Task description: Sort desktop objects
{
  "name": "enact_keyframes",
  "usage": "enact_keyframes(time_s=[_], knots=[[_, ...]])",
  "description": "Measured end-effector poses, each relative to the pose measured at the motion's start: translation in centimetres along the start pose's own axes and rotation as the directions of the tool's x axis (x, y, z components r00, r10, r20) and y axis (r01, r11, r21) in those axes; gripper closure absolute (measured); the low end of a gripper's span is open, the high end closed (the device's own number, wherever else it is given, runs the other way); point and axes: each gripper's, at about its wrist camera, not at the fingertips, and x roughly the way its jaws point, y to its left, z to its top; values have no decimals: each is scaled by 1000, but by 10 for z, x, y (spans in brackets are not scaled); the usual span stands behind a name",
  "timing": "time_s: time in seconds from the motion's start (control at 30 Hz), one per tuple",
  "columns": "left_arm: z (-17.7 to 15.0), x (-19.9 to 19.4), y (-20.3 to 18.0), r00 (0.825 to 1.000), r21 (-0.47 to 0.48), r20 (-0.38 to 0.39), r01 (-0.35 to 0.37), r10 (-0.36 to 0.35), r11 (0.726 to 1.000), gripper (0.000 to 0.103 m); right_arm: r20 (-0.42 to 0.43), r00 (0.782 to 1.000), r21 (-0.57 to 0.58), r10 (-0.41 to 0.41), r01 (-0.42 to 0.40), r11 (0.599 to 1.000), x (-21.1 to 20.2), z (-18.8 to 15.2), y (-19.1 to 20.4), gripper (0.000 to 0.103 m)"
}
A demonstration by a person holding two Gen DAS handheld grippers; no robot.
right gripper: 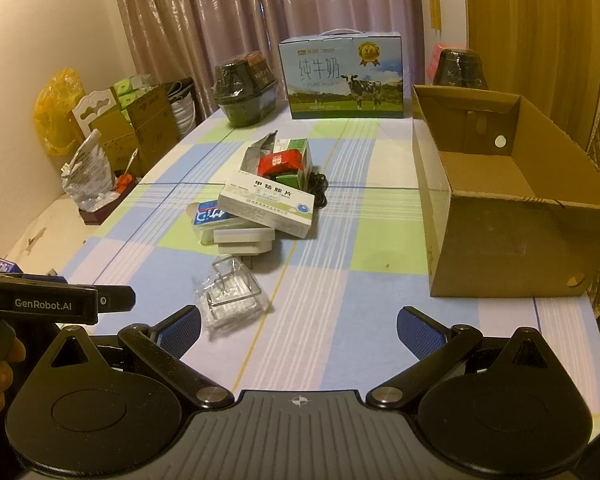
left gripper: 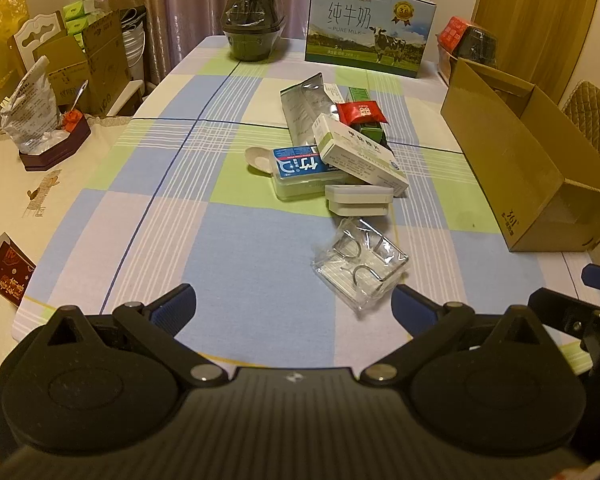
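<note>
left gripper (left gripper: pixel 294 300) fingers wide, clear packet (left gripper: pixel 360 266) just ahead by its right finger, right gripper (right gripper: pixel 299 322) wide, cardboard box (right gripper: pixel 512 216) ahead-right

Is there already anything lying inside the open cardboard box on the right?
No, the cardboard box shows only its bare brown floor and walls in the right wrist view.

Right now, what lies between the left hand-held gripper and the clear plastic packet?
Only bare checked tablecloth. In the left wrist view the clear plastic packet lies just ahead of the open left hand-held gripper, toward its right fingertip, with nothing between.
</note>
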Motion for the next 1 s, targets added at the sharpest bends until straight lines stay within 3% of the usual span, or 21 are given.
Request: enact_keyframes(time_s=[0.73, 1.0], knots=[[0, 1, 0, 1000, 5, -1, 5, -5, 1000, 1, -4, 1000, -4, -9, 9, 1000, 4, -3, -7, 2], [-1, 3, 5, 1000, 5, -6, 4, -4, 1000, 1, 34, 999, -13, -41, 41, 999, 1, -4, -7, 2]])
